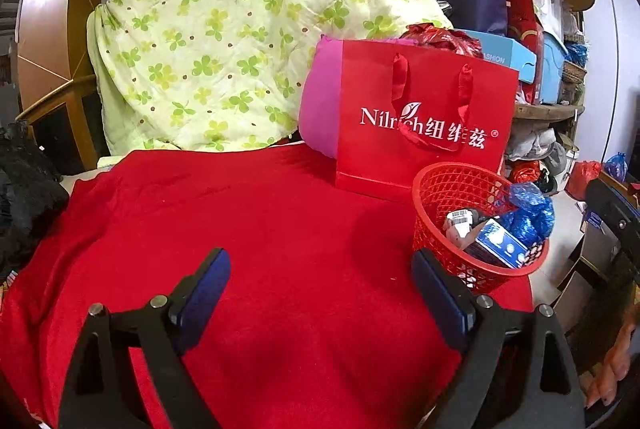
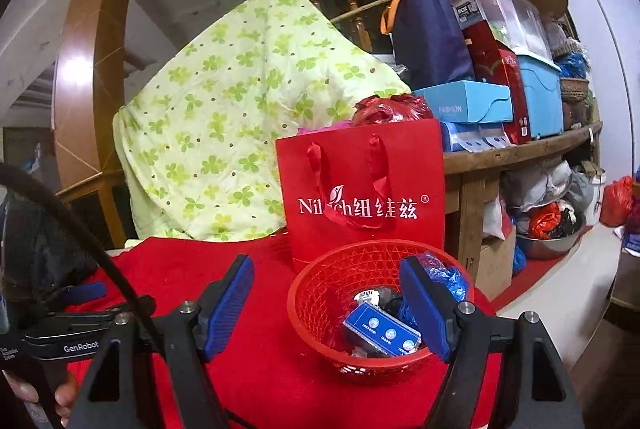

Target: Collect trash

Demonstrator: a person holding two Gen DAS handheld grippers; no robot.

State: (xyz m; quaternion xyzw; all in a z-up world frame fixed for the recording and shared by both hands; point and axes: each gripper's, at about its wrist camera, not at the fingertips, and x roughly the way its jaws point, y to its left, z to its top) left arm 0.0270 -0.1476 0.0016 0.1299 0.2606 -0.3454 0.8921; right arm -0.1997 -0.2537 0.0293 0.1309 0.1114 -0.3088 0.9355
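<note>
A red mesh basket (image 1: 440, 197) stands at the right edge of the red-clothed table (image 1: 260, 229). Inside it lie a blue box (image 1: 496, 243), a crumpled blue wrapper (image 1: 528, 213) and a white barcoded packet (image 1: 458, 223). My left gripper (image 1: 320, 255) hangs open over bare cloth to the left of the basket, nothing between its blue pads. In the right wrist view my right gripper (image 2: 325, 261) is open just in front of the basket (image 2: 308, 301), empty, and the blue box (image 2: 380, 333) shows between its fingers. The left gripper's blue finger (image 2: 86, 289) shows at the far left.
A red paper gift bag (image 1: 424, 125) stands right behind the basket, with a pink cushion (image 1: 320, 97) and a green clover quilt (image 1: 224, 41) beyond. Cluttered shelves (image 2: 520, 149) of boxes fill the right. A person's hand (image 2: 64, 397) grips the left tool.
</note>
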